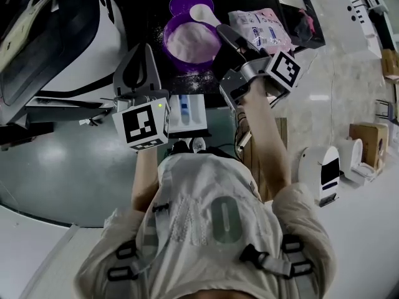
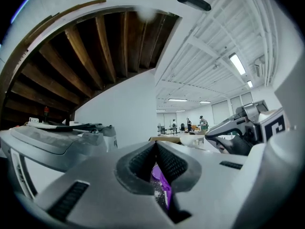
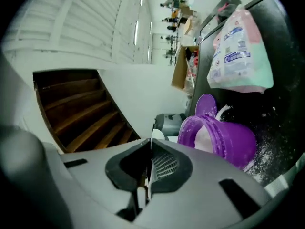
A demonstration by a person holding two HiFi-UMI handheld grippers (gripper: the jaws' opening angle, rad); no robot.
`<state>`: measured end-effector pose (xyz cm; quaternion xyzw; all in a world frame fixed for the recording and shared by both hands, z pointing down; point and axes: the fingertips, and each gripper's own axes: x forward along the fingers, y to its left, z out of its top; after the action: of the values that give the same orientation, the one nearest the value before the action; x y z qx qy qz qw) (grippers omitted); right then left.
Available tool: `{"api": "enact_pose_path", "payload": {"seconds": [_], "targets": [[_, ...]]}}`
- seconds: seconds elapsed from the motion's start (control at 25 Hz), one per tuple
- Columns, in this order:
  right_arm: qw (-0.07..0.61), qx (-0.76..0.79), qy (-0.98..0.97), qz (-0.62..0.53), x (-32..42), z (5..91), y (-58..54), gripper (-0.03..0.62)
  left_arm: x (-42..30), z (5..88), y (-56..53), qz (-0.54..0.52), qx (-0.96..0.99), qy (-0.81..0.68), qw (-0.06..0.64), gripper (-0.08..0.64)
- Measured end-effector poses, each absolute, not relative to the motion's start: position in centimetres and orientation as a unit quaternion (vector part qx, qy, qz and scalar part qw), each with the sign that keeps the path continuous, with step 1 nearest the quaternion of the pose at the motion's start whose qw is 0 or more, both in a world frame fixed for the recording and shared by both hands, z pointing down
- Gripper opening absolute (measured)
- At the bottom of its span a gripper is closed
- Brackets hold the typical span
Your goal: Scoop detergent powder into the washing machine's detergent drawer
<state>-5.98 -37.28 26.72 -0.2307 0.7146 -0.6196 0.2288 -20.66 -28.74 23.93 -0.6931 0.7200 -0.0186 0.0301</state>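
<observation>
A purple tub (image 1: 169, 28) full of white powder stands on the dark machine top, with its purple lid (image 1: 181, 0) behind it. My right gripper (image 1: 223, 33) is shut on the handle of a white scoop (image 1: 202, 14), whose bowl hangs over the tub's far rim. In the right gripper view the tub (image 3: 228, 142) lies ahead right of the right gripper (image 3: 150, 149). My left gripper (image 1: 148, 52) is at the tub's left edge. In its own view the left gripper (image 2: 156, 149) is shut, with a powder-dusted purple strip (image 2: 162, 185) between its pads. The detergent drawer (image 1: 187, 112) stands open below.
A pink and white detergent bag (image 1: 259, 30) lies right of the tub, also in the right gripper view (image 3: 238, 51). Spilled powder (image 1: 193, 80) dusts the dark top. A white machine (image 1: 62, 42) fills the left. White appliances (image 1: 324, 173) and a cardboard box (image 1: 368, 142) stand at the right.
</observation>
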Motion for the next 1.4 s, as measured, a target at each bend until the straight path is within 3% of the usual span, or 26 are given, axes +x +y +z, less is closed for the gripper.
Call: {"api": "enact_pose_path", "payload": {"seconds": [0.24,0.4,1.4], "targets": [[0.364,-0.289,0.635,-0.617,-2.3,28.5,-35.3,0.009,-18.2,24.0,-28.1,-0.015,-0.714,0.698,0.059,0.020],[0.410,-0.306,0.607,-0.608,0.0,29.6,-33.8,0.009,-16.8,25.2,-27.6,-0.007,-0.726,0.685,0.057,0.020],[0.442,-0.335,0.593,-0.584,5.3,31.4,-27.0,0.009,-14.8,26.8,-23.3,0.002,-0.734,0.678,0.038,0.020]]}}
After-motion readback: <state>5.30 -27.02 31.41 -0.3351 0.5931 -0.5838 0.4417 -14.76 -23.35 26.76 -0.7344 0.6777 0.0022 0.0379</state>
